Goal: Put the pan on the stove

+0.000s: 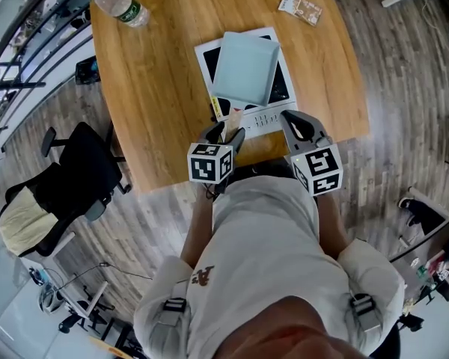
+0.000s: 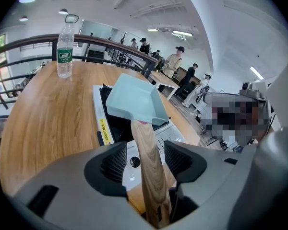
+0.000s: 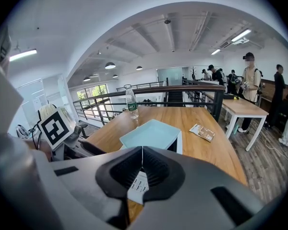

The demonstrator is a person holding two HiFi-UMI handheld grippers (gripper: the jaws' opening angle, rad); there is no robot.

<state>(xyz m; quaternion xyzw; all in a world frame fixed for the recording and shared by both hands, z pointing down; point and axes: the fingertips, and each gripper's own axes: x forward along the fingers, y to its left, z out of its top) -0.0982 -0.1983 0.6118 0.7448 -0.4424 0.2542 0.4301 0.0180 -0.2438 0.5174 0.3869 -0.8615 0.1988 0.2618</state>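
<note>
Item: pale-blue square pan [image 1: 245,69], seated on the white induction stove [image 1: 263,120] on the wooden table [image 1: 153,96] (placement apparently complete).

Left gripper [image 1: 226,134] was released, its jaws straddling the wooden handle [image 2: 151,176] without pressing.

Right gripper [image 1: 290,118] was clenched, empty and idle alongside.

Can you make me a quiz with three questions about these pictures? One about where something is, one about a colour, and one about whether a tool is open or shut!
1. Where is the pan?
A. on the stove
B. on the floor
C. on a chair

2. What colour is the pan?
A. red
B. light blue
C. black

3. How is the left tool?
A. shut tight with nothing in it
B. open, with the pan's handle in between
C. out of sight

Answers:
1. A, since the head view shows the pan lying on the stove's top.
2. B, since its square dish is pale blue.
3. B, since gaps show on both sides of the wooden handle.
</note>
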